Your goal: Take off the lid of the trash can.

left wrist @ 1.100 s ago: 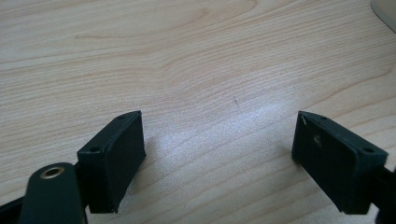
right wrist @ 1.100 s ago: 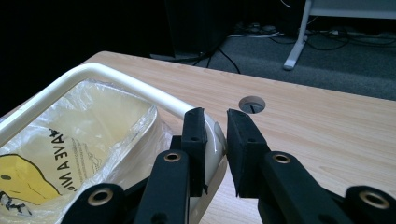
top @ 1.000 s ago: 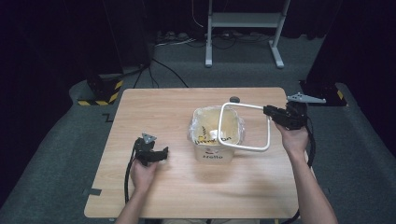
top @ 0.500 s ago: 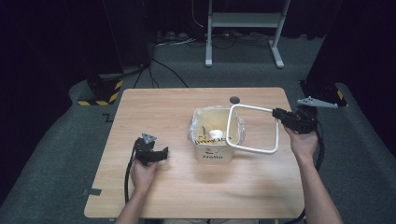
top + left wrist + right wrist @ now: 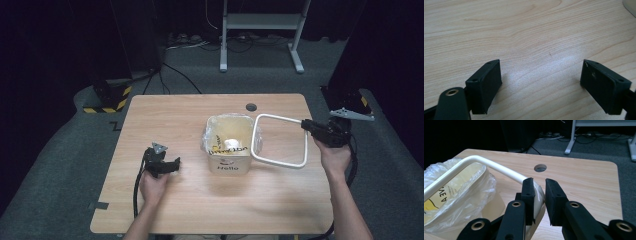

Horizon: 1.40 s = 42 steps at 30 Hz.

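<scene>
A cream bin (image 5: 229, 162) marked "Hello", lined with a clear plastic bag (image 5: 471, 195), stands at the table's middle. A white rounded-square frame (image 5: 279, 162) hangs tilted just right of the bin, its left side by the bin's rim. My right gripper (image 5: 306, 124) is shut on the frame's far right corner; in the right gripper view the white tube (image 5: 499, 168) runs in between the jaws of that gripper (image 5: 539, 185). My left gripper (image 5: 172, 164) rests on the wood left of the bin, open, with only bare table between its pads (image 5: 486, 85).
A round cable hole (image 5: 250, 107) sits in the tabletop (image 5: 175, 120) behind the bin. Beyond the far edge, a metal stand's legs (image 5: 260, 60) and a yellow-and-black striped base (image 5: 107, 100) stand on the grey floor. The table's right edge lies under my right hand.
My right gripper has carried the white frame to the right, from over the bin's top to beside it. The left gripper has stayed put.
</scene>
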### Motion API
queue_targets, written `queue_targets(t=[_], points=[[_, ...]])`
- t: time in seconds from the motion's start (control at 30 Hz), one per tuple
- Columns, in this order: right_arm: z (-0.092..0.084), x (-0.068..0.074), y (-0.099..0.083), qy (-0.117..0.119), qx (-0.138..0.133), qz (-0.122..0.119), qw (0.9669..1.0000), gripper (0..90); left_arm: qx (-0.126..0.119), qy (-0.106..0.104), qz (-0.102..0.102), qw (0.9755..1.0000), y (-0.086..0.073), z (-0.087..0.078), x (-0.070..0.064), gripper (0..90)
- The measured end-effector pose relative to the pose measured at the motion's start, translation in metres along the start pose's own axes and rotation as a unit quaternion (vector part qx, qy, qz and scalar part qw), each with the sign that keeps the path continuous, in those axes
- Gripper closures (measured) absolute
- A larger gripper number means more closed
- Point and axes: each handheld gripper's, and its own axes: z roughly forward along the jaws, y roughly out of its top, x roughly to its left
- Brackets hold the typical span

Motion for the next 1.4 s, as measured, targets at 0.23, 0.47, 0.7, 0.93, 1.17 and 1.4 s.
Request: queue_targets(t=[0.23, 0.47, 0.7, 0.93, 1.17, 1.4], points=[[-0.008, -0.009, -0.006, -0.008, -0.001, 0.004, 1.0, 78.0, 0.0, 0.0, 0.0, 1.0, 0.0, 0.0, 0.0, 17.4], [-0.015, -0.014, -0.012, -0.012, -0.001, 0.008, 0.9999, 78.0, 0.0, 0.0, 0.0, 1.0, 0.0, 0.0, 0.0, 17.3], [-0.02, -0.018, -0.017, -0.019, -0.001, 0.004, 0.9998, 78.0, 0.0, 0.0, 0.0, 1.0, 0.0, 0.0, 0.0, 17.4], [-0.022, -0.02, -0.024, -0.017, -0.002, 0.01, 0.9998, 78.0, 0.0, 0.0, 0.0, 1.0, 0.0, 0.0, 0.0, 17.4], [-0.021, -0.02, -0.029, -0.018, 0.001, 0.011, 0.9998, 78.0, 0.0, 0.0, 0.0, 1.0, 0.0, 0.0, 0.0, 17.4], [-0.02, -0.021, -0.037, -0.019, 0.0, 0.017, 0.9997, 78.0, 0.0, 0.0, 0.0, 1.0, 0.0, 0.0, 0.0, 17.5]])
